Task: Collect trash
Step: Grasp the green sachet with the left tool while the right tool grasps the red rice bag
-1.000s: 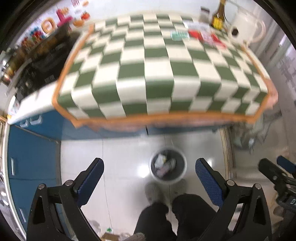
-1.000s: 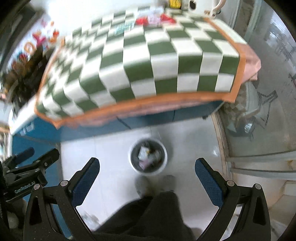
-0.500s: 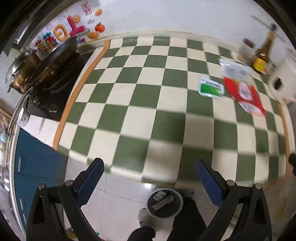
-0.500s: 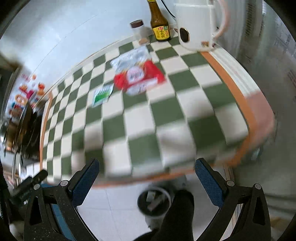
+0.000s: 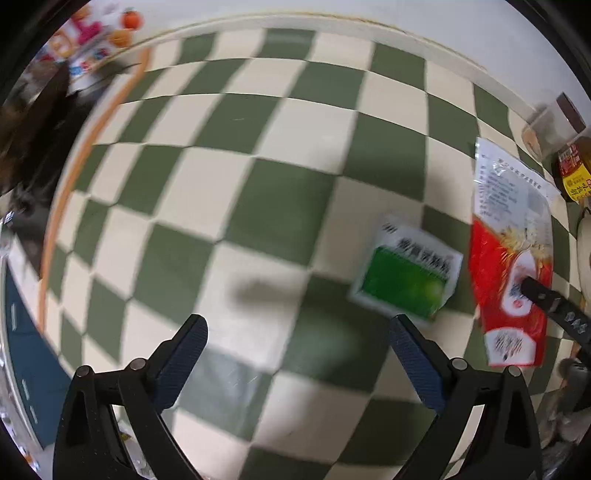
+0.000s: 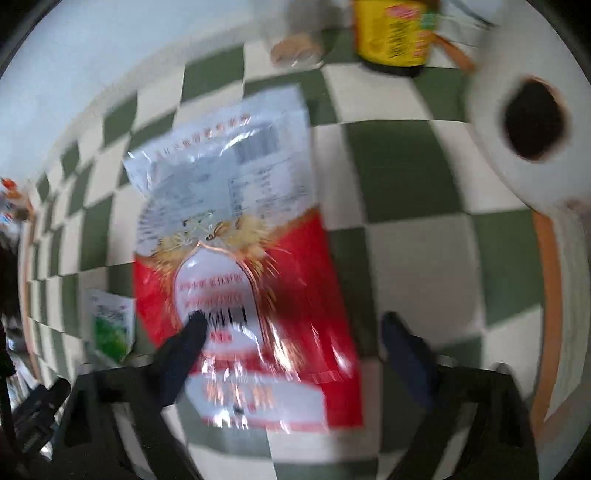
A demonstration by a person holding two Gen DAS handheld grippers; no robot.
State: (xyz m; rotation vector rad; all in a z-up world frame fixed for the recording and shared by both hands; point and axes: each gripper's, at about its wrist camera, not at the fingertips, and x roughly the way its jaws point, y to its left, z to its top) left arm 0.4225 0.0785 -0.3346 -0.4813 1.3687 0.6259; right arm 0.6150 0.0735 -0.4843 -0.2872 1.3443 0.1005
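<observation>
A red and white plastic wrapper (image 6: 240,240) lies flat on the green and white checked tablecloth (image 6: 417,266). My right gripper (image 6: 293,325) points down just above it. Its jaws are closing, the left finger over the wrapper's red part and the right finger past its right edge, neither pad pressing on it. A small green and white packet (image 5: 406,273) lies left of the red wrapper (image 5: 509,258). My left gripper (image 5: 297,332) hangs open over bare cloth, with the packet just beyond its right finger (image 5: 410,350).
A brown sauce bottle (image 6: 395,33), a small jar (image 6: 295,48) and a white jug (image 6: 524,122) stand at the table's far right corner. A dark stove with a pan (image 5: 29,147) lies beyond the cloth's orange left border (image 5: 74,177).
Both grippers have moved from above the floor and its trash bin to low over the table. The bin has left both views. The right jaws have narrowed slightly around the red wrapper.
</observation>
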